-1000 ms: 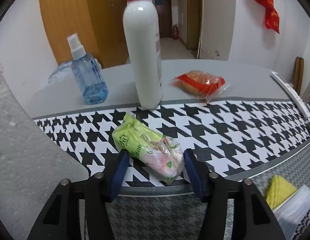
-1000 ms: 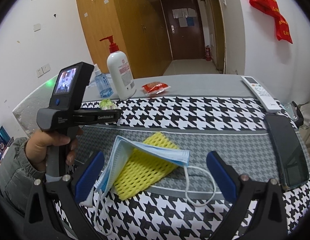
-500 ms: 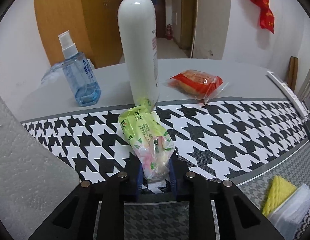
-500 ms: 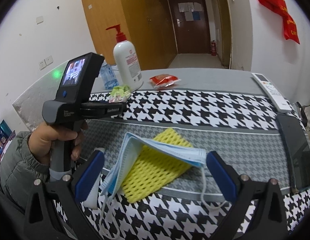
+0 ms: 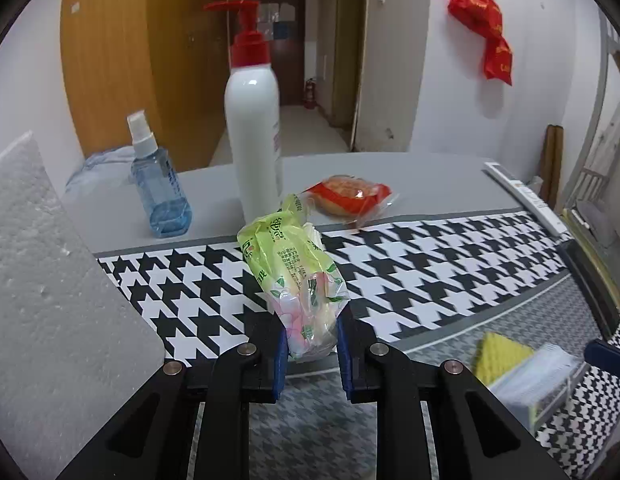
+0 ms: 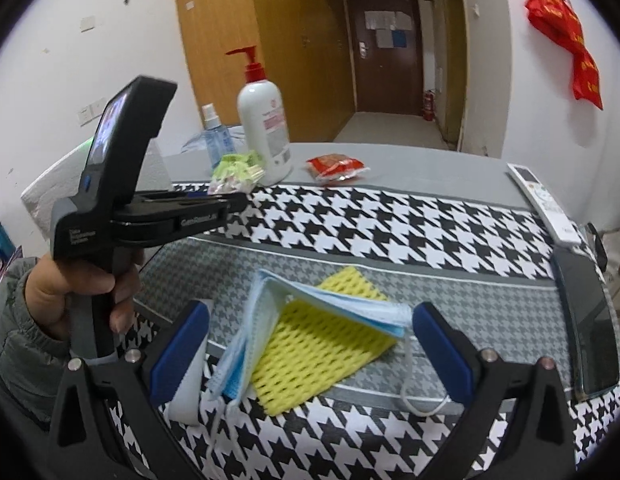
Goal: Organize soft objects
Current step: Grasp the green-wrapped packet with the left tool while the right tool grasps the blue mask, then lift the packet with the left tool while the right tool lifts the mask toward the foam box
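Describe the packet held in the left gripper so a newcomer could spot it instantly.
Start at the tall white pump bottle with the red top. Just in front, pinched in the left gripper, is the tissue packet: lime-green crinkly plastic with pink flowers, unlike the red snack packet behind.

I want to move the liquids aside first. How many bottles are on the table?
2. A tall white pump bottle with a red top stands at the table's far edge; a small blue spray bottle stands left of it. None other shows; more could sit outside the views.

Tissue pack print too small
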The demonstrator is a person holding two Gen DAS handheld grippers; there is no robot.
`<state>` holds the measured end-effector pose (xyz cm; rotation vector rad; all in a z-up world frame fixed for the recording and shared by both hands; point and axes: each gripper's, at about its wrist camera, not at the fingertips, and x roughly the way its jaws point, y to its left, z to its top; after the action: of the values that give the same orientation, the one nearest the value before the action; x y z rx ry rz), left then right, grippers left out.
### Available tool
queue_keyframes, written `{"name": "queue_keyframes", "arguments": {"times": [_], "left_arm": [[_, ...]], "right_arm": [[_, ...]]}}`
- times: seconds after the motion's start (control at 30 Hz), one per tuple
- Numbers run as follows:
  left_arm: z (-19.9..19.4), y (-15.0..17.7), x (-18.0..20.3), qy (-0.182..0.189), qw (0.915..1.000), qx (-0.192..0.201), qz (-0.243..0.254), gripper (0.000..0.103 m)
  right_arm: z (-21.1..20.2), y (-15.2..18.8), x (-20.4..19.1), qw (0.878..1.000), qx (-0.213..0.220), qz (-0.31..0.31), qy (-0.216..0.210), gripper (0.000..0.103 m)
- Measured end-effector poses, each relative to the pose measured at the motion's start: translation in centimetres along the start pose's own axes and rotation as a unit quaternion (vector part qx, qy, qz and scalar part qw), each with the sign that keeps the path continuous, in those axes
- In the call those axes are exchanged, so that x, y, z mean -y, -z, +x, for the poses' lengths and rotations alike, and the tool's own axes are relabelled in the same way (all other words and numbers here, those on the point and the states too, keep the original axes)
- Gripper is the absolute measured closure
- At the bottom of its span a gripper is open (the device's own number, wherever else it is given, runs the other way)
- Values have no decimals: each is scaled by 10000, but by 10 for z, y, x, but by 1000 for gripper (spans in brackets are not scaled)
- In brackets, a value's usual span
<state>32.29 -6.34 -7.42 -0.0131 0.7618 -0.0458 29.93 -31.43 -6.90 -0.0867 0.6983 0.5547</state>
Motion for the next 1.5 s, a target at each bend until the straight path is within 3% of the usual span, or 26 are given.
{"name": "queue_keyframes", "arguments": {"times": [0.17,0.43,0.5,0.63,0.7,0.83,0.9,1.03,1.17,1.5], "left_arm": [[-18,10,0,44,9999,165,14,81],[-26,14,-1,203,9996,187,-53,81],[-30,14,-1,220,9995,232,-57,81],[-32,15,-2,267,9993,250,-76,81],[-33,16,-2,277,9992,264,-78,81],[-36,17,1,301,9991,299,-34,80],[-39,17,2,319,9989,354,-7,80],[-44,17,1,316,9984,460,-9,80],[-50,19,-4,307,9981,539,-49,81],[-77,28,2,488,9944,921,148,81]], "right_arm": [[1,-4,-8,9997,39,-206,96,0],[20,-6,-13,9989,-297,-355,82,1],[23,-6,-13,9986,-358,-382,44,14],[29,-4,-11,9980,-526,-343,100,26],[30,-3,-10,9978,-559,-336,110,36],[27,-1,-10,9977,-588,-335,93,43],[29,1,-11,9972,-649,-356,96,55],[32,2,-14,9969,-688,-360,98,65],[22,0,-15,9979,-568,-279,140,91],[-14,-1,-10,9995,-104,247,188,91]]}}
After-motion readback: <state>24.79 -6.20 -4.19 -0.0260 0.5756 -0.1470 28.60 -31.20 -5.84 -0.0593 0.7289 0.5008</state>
